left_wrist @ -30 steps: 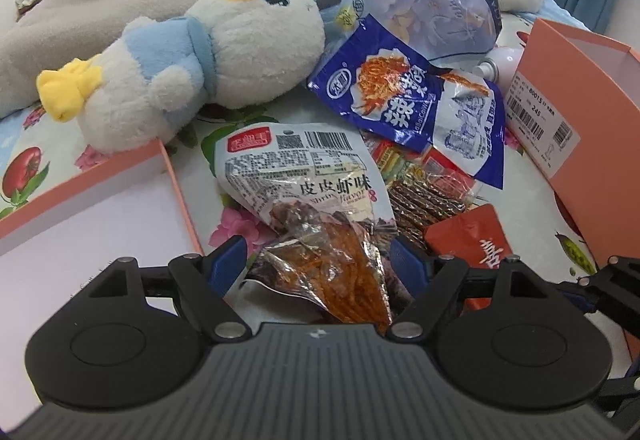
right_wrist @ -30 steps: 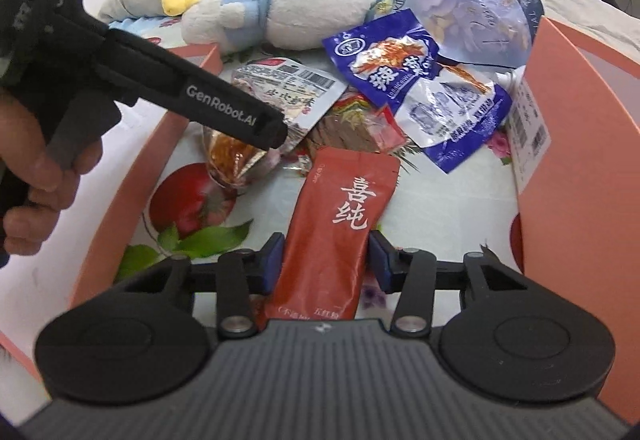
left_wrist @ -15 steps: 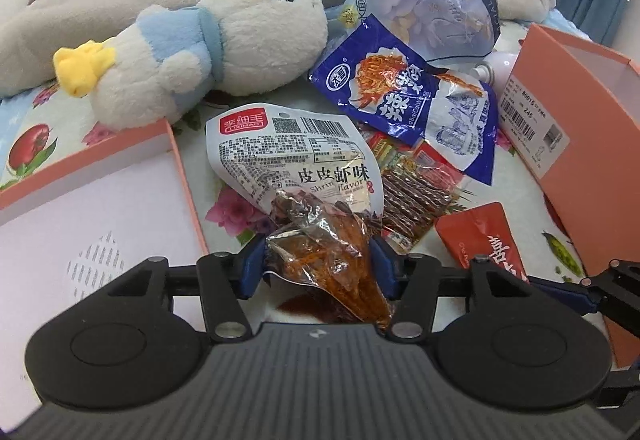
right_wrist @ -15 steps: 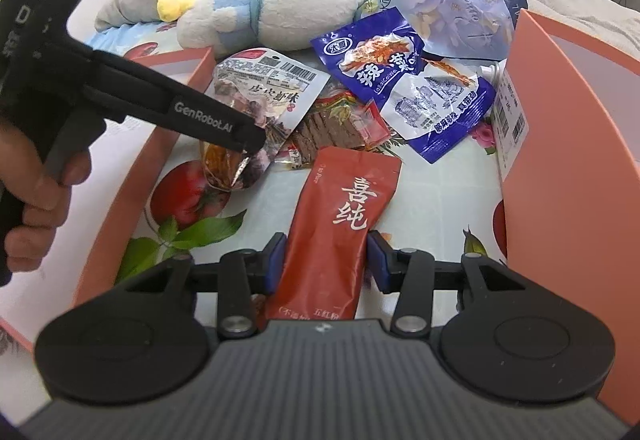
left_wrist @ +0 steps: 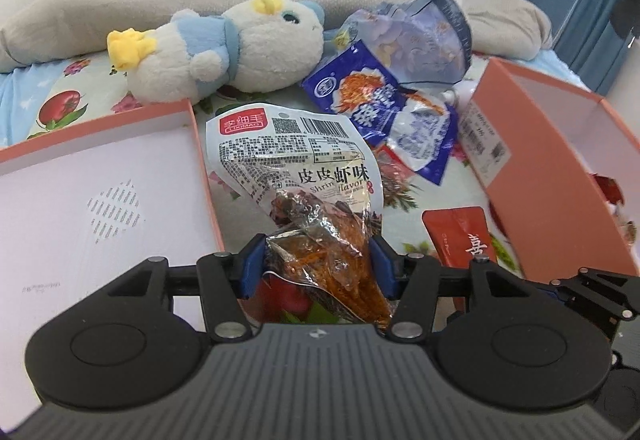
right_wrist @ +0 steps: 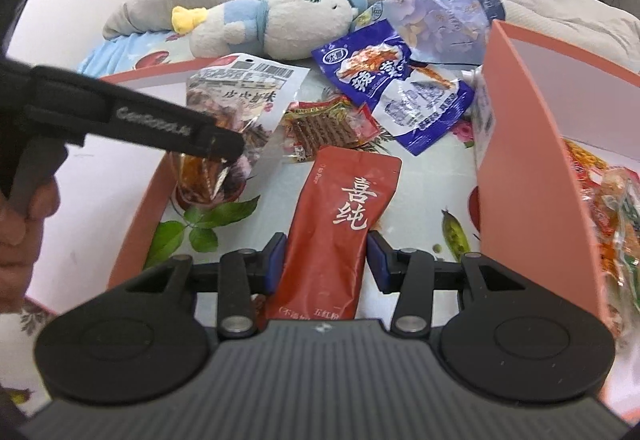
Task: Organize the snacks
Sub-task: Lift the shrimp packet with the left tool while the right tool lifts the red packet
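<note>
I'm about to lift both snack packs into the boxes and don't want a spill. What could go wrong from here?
1. The left gripper pinches only the crumpled lower end of the shrimp-flavour bag; the rest hangs free and might slip out or swing.
2. The right gripper grips the red pouch near one end, so it may droop and catch the orange box wall.
3. The two grippers work close together and could bump.

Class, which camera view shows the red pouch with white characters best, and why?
The right wrist view: the red pouch fills the centre, its whole front and white characters readable, gripped by the right gripper. The left wrist view shows only part of it, at the lower right, beside the orange box.
</note>
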